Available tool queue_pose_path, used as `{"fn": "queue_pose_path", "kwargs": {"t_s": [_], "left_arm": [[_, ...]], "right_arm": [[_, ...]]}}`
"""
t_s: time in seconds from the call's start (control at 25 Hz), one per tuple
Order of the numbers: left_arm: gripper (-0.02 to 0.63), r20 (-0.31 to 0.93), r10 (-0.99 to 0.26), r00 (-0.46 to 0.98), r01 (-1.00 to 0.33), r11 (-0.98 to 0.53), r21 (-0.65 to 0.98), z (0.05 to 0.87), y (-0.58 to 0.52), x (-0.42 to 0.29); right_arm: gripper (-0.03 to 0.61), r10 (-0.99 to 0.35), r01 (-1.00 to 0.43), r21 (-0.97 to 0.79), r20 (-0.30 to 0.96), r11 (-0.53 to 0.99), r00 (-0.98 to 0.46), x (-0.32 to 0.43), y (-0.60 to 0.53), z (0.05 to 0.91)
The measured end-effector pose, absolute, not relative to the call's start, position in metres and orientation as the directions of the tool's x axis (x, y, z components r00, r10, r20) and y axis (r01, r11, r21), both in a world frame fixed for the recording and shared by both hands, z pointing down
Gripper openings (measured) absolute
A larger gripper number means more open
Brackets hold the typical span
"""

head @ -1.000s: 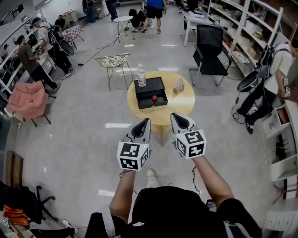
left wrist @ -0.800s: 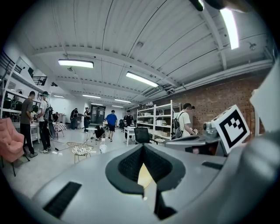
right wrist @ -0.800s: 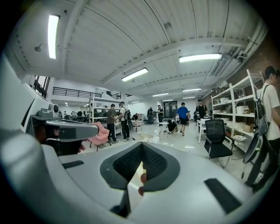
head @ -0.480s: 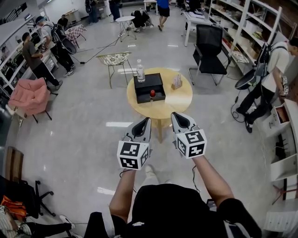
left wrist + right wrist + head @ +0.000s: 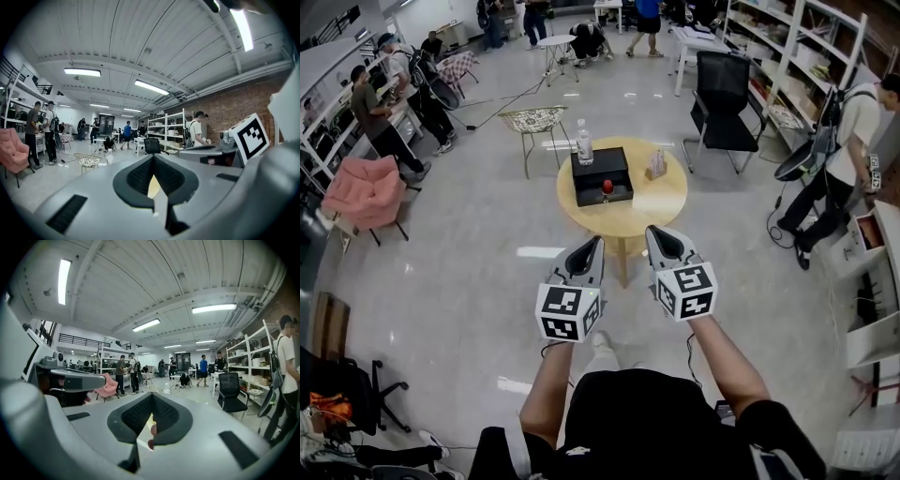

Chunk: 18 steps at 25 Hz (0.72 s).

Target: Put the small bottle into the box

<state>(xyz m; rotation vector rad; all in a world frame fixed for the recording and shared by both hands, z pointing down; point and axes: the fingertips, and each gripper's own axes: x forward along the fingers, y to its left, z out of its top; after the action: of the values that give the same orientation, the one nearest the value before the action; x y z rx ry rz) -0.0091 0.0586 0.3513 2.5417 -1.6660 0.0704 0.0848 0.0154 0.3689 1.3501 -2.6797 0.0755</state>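
Note:
A round yellow table [image 5: 661, 208] stands ahead of me on the shiny floor. On it lies a flat black box [image 5: 600, 169] with a small red-topped thing [image 5: 607, 187] standing at its front edge. A clear plastic bottle [image 5: 584, 143] stands upright at the box's far left corner. My left gripper [image 5: 594, 244] and right gripper [image 5: 652, 232] hover side by side in the air, well short of the table, both shut and empty. The left gripper [image 5: 153, 157] and the right gripper [image 5: 152, 395] each show their own jaws pressed together, pointing level across the room.
A small card-like item [image 5: 657, 166] stands on the table's right side. Around the table are a wire chair [image 5: 530, 122], a black office chair [image 5: 722, 94] and a pink armchair [image 5: 358, 195]. Shelves [image 5: 806, 56] and a person with a backpack [image 5: 844, 141] are at the right; several people stand at the far left.
The table sits slightly higher in the head view than a second ago. Both grippers stay shut in the same spot. People at the back have walked on.

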Motion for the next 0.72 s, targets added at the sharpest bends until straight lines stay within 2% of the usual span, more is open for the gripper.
{"fn": "queue_pose_path", "kwargs": {"t_s": [0.72], "left_arm": [[0.011, 0.09, -0.92, 0.381, -0.924, -0.377, 0.059, 0.3481, 0.0604, -0.0093]], "right_arm": [[0.002, -0.79, -0.8, -0.012, 0.144, 0.6, -0.595, 0.0892, 0.0123, 0.3704]]}}
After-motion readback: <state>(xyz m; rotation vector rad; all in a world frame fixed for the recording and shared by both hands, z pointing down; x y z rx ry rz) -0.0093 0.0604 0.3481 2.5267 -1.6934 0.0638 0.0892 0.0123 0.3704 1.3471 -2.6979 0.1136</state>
